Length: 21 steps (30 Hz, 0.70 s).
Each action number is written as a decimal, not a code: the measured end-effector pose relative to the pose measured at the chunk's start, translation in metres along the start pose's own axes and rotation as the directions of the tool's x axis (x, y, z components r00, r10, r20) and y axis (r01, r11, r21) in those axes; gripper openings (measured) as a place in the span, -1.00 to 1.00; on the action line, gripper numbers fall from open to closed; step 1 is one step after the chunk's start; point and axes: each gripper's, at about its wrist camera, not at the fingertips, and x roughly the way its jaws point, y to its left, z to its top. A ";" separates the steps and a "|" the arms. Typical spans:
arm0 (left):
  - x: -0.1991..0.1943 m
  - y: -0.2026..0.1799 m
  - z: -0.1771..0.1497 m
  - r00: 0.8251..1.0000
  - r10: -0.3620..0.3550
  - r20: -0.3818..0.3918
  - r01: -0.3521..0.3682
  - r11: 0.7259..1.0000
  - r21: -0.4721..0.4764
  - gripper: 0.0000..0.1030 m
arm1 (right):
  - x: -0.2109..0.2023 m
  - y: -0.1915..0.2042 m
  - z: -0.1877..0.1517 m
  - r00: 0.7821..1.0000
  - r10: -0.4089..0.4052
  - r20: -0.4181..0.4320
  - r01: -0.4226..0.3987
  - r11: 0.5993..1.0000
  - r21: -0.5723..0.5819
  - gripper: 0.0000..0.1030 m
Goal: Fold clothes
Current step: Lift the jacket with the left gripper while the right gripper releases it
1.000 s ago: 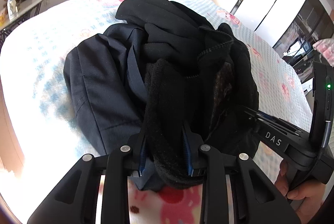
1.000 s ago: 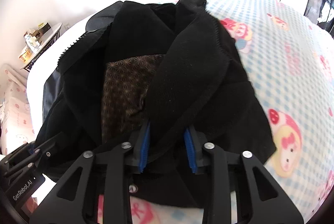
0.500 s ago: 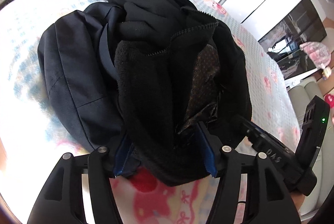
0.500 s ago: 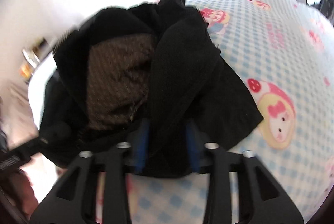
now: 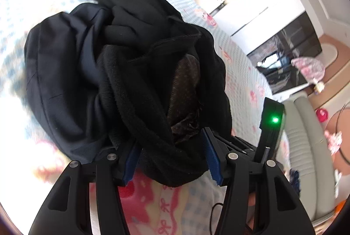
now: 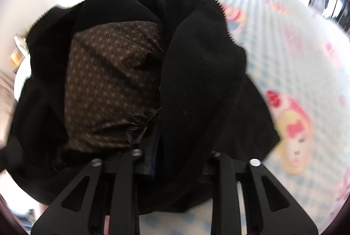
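A crumpled black fleece jacket (image 5: 140,90) with a brown patterned lining (image 6: 109,81) lies heaped on the bed, over a navy garment (image 5: 56,73). My left gripper (image 5: 171,160) is at the heap's near edge. A thick rolled fold of the fleece lies between its blue pads (image 5: 131,158), and the jaws are closing. My right gripper (image 6: 175,160) is closing on a black fold of the jacket (image 6: 196,81). That fold drapes over its fingertips and hides the pads. The right gripper's body, with a green light, shows as a black device (image 5: 272,123) at the right of the left wrist view.
The bed sheet (image 6: 306,59) is blue-checked with pink cartoon figures. White cabinets (image 5: 258,0), a dark glass unit (image 5: 291,55) and a grey sofa (image 5: 306,147) stand beyond the bed's far side. A small side table with packets (image 6: 18,53) sits at the left.
The left jaws let go of the fleece fold and spread wide around it. The right jaws widened, then narrowed again, and the cloth now covers their pads. Both cameras sit closer to the heap.
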 end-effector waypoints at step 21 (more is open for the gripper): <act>-0.041 -0.068 -0.131 0.992 0.023 -0.122 -0.010 0.994 0.111 -0.79 | -0.120 -0.071 -0.114 0.959 -0.252 0.127 0.268 0.954 -0.134 -0.86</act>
